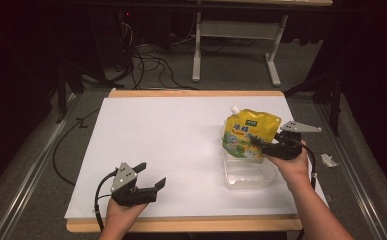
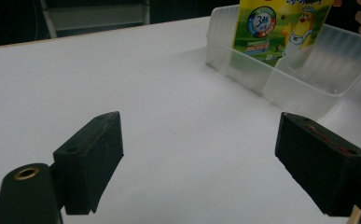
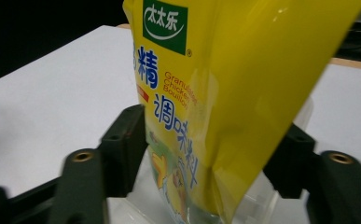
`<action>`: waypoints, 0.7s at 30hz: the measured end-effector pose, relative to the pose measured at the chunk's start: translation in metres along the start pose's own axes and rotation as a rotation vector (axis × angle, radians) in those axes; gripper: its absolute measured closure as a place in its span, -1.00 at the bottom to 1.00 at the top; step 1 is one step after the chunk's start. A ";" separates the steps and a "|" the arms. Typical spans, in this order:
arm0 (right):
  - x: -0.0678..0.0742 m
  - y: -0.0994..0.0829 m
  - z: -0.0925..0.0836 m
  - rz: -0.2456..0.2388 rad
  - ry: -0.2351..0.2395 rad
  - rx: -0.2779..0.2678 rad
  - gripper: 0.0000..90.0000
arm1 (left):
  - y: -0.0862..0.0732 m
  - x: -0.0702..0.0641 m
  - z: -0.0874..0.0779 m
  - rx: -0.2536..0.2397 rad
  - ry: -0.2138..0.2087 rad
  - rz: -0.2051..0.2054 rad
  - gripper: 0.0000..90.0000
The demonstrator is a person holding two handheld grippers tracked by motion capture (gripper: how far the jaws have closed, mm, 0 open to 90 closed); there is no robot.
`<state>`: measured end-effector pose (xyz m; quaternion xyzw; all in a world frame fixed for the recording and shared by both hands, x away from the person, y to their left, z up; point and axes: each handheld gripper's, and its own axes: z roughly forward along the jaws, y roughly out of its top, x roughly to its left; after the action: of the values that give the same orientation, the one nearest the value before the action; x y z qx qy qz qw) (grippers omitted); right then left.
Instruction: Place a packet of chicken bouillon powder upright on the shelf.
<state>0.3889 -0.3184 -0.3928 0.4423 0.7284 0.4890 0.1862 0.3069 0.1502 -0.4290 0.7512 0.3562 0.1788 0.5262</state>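
A yellow chicken-bouillon pouch [image 1: 245, 132] with a white spout stands upright with its bottom inside a clear plastic bin [image 1: 248, 175] at the table's right. My right gripper [image 1: 262, 145] is shut on the pouch, one jaw on each side of it; in the right gripper view the pouch [image 3: 225, 93] sits pinched between the black jaws. My left gripper [image 1: 151, 175] rests open near the front left of the white table, nothing between its jaws. In the left gripper view the bin [image 2: 308, 70] and the pouch [image 2: 276, 28] lie ahead to the right.
A white sheet [image 1: 171, 135] covers the wooden table. A small crumpled white scrap [image 1: 328, 160] lies off the table's right edge. Behind the table stand a white desk frame [image 1: 236, 40] and loose cables [image 1: 146, 60] on the floor.
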 end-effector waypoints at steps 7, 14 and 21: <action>0.004 0.003 -0.021 -0.010 -0.052 -0.019 -0.45 | 0.001 -0.004 0.001 0.000 -0.010 0.010 -0.65; 0.022 0.002 -0.053 -0.067 -0.088 -0.068 -0.64 | 0.002 -0.009 0.003 0.000 -0.024 0.015 -0.65; 0.062 -0.001 -0.073 -0.157 -0.021 -0.097 -0.66 | 0.002 -0.016 0.005 0.003 -0.041 0.021 -0.64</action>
<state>0.3035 -0.3068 -0.3505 0.3794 0.7342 0.5031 0.2526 0.3000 0.1355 -0.4270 0.7592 0.3377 0.1683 0.5303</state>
